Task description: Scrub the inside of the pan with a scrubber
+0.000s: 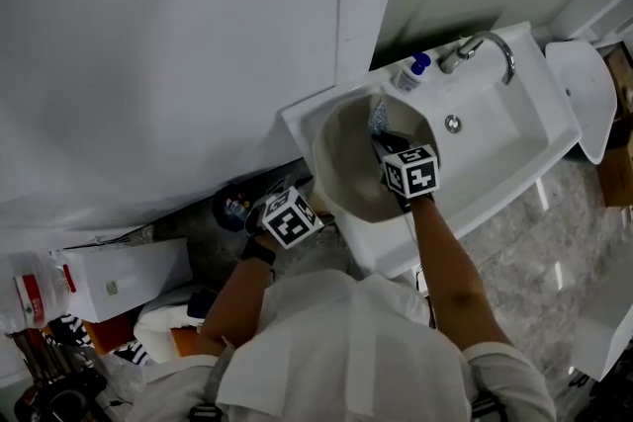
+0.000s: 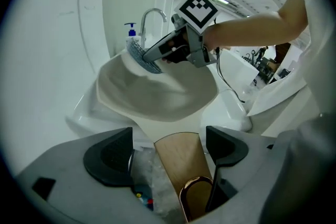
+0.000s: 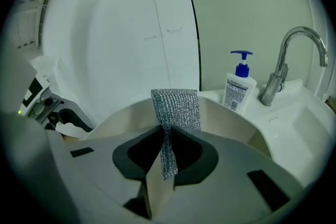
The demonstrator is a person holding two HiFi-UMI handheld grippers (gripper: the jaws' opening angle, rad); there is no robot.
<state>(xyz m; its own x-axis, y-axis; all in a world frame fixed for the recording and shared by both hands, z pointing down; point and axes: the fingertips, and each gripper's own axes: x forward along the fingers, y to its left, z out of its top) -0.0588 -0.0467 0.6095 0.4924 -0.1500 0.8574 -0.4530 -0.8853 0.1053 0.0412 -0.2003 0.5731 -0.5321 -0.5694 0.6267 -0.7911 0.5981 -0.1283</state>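
A large cream pan (image 1: pixel 346 175) rests over the left end of the white sink (image 1: pixel 514 148). Its wooden handle (image 2: pixel 181 165), with a copper hanging loop at the end, lies between the jaws of my left gripper (image 2: pixel 168 152). Those jaws stand wide, with a gap on the left side. My right gripper (image 1: pixel 384 141) reaches down into the pan, shut on a silver mesh scrubber (image 3: pixel 173 113). The scrubber (image 2: pixel 142 55) hangs just above the pan's far inner wall. From the head view, my left gripper (image 1: pixel 312 205) sits at the pan's near-left edge.
A pump soap bottle (image 3: pixel 239 86) and a chrome faucet (image 3: pixel 286 60) stand at the back of the sink. The white wall runs close behind the pan. A white box (image 1: pixel 119 277) and clutter lie on the floor at left.
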